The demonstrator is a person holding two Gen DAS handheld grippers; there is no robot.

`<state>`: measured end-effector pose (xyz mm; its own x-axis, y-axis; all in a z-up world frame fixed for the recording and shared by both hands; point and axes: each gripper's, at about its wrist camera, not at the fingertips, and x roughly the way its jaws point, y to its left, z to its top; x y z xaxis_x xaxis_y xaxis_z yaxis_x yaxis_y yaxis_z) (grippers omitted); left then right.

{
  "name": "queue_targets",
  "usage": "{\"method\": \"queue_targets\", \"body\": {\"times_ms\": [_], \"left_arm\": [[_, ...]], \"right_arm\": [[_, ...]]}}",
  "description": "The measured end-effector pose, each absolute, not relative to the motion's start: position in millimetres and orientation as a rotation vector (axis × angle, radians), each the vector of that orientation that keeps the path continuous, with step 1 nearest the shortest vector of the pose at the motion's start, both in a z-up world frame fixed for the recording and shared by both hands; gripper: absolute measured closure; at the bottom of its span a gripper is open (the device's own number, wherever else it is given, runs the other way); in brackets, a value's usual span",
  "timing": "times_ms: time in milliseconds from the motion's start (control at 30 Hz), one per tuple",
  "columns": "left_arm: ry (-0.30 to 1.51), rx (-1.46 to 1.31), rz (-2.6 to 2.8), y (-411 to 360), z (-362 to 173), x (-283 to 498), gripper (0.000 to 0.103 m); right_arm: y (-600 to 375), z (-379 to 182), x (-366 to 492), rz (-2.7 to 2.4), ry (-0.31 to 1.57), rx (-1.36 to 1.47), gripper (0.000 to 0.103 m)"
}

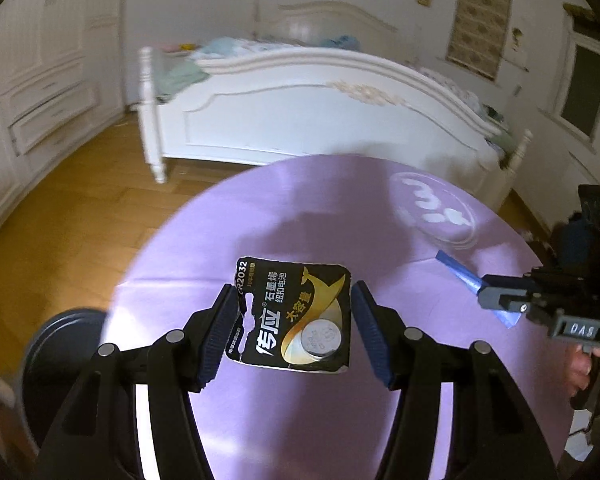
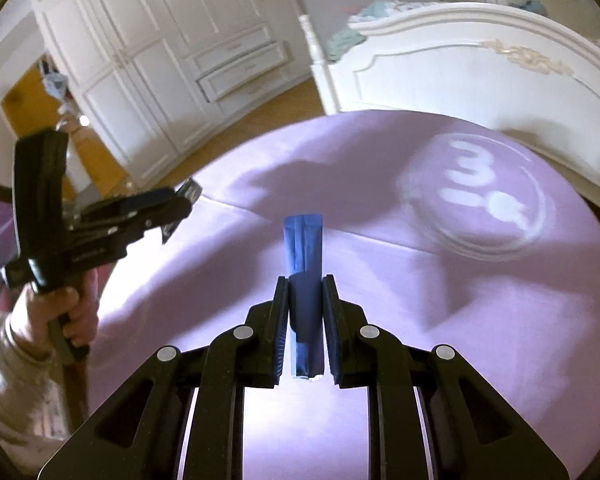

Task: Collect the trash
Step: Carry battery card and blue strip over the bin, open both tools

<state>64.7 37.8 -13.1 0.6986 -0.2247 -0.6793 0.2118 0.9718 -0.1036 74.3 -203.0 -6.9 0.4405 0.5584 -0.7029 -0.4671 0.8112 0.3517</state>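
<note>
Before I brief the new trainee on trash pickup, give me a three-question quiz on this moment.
1. True or false: the left tool holds a black battery package.
2. What does the right tool grip?
A. a blue wrapper
B. a spoon
C. a white cup
3. Fill in: a clear glass dish sits on the ____ tablecloth.

Key: 1 true. 2 A. 3 purple.
</note>
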Motion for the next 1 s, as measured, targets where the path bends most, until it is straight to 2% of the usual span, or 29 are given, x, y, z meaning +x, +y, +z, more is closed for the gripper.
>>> {"method": "queue_targets", "body": {"times_ms": [567,1000], "left_arm": [[0.719,-0.212,0.040,214,-25,-11,0.045],[0.755,-0.298,0.082,271,-54,-22,0.045]], "right_arm": [[-8,12,81,0.865,0.952,0.029,0.085],[102,-4,92,0.934,1.021,-0.036,0.085]]}}
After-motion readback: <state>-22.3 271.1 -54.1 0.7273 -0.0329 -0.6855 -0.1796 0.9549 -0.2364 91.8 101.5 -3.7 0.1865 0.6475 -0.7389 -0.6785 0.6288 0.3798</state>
